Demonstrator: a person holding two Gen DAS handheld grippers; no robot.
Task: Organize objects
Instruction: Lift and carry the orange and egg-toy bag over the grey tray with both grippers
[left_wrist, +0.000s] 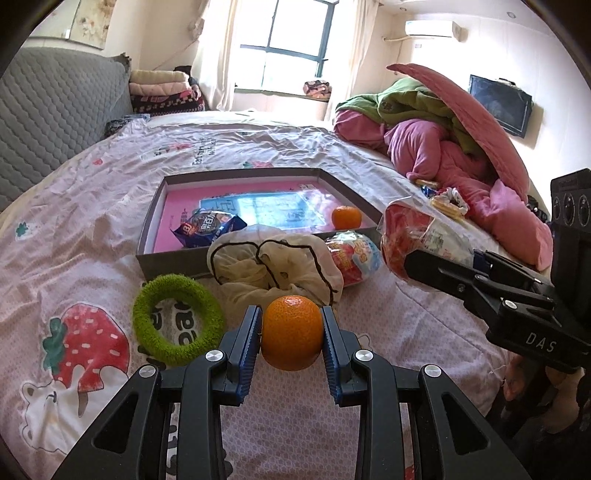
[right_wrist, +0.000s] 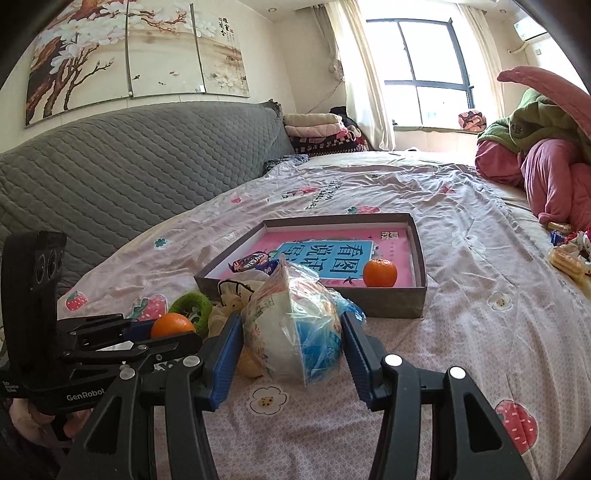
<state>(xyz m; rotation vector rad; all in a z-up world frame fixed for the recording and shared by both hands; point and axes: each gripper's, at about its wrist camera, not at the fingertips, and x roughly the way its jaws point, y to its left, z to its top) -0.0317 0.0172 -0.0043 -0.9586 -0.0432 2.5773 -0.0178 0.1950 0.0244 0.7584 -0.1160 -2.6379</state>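
A: What does the left gripper (left_wrist: 291, 332) hold?
B: A smooth round orange (left_wrist: 291, 332), clamped between ribbed blue pads above the sheet.
A: The right gripper (right_wrist: 291, 328)?
B: Closed on a crinkly plastic snack bag (right_wrist: 291, 328), near the shallow cardboard box (right_wrist: 388, 306).

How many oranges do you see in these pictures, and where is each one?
2. One orange is clamped in the left gripper above the bedsheet. The second orange sits inside the grey box, near its right wall. Others may be hidden under the cloth bag.
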